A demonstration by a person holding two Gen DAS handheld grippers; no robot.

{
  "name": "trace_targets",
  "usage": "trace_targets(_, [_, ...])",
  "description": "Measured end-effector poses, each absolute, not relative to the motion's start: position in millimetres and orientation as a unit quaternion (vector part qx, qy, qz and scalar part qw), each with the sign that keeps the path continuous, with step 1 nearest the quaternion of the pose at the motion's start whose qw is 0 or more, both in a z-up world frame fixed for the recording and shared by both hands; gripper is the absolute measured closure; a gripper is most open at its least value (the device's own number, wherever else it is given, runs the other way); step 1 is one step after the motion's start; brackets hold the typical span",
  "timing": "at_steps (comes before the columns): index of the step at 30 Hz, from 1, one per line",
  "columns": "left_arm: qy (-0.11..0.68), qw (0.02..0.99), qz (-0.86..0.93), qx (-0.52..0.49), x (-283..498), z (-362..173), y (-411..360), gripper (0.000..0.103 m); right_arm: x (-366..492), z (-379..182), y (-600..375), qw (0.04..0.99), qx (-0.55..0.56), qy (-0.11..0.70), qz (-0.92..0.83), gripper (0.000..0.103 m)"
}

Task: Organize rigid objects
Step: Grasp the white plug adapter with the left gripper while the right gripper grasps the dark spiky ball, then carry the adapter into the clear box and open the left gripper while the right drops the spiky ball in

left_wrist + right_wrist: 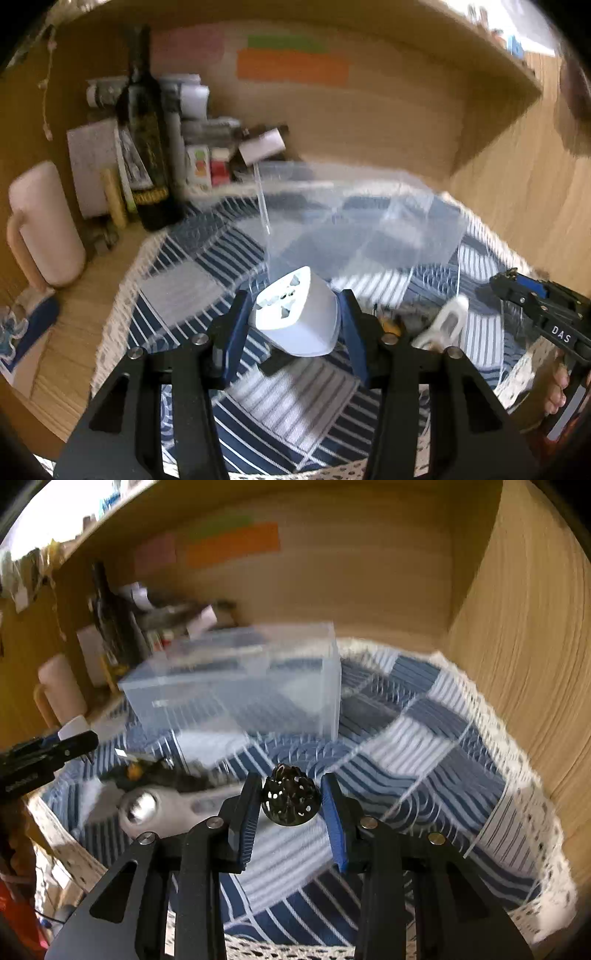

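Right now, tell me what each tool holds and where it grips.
The left tool clamps the white travel adapter by its two opposite side faces. The right tool brackets the dark perforated ball at its sides; firm contact cannot be told.

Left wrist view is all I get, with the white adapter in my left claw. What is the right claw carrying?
Observer: The right claw has a dark perforated metal ball between its fingers.
Operator: Is that ball over the clear box yet?
Observer: No. The clear box stands farther ahead and to the left, and only the striped cloth lies under the ball.
Operator: That pale thing near the right claw, what is on it?
Observer: The pale object lies on the cloth, left of the ball, with a shiny round metal knob at one end.
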State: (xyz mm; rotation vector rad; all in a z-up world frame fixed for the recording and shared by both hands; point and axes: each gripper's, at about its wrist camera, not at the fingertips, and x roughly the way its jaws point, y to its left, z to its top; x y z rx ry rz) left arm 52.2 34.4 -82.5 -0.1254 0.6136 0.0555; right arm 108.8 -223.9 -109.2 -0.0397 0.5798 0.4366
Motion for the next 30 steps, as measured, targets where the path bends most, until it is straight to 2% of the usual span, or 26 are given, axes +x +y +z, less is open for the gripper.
trace_targets(7, [0.256,0.964,0.038,-0.060,60.6,-45.1,41.1,0.055,116.5,-68.4,-217.1,0.951,-0.019,0.221,0.213,0.073])
trace_targets(16, [0.238,0.969,0.030,-0.055,98.9,-12.0,43.4,0.055,148.6,-36.2,-197.4,0.955,-0.026,0.194,0.223,0.073])
trace_targets(22, [0.264,0.963,0.021,-0.050,140.8,-11.6,42.7,0.055,180.8,-29.7,-176.3,0.948,-0.041,0.204,0.239,0.072])
trace_targets(30, [0.343,0.938,0.004,-0.039,200.1,-44.0,38.4,0.055,223.7,-45.1,-150.4,0.930,-0.069,0.253,0.256,0.072])
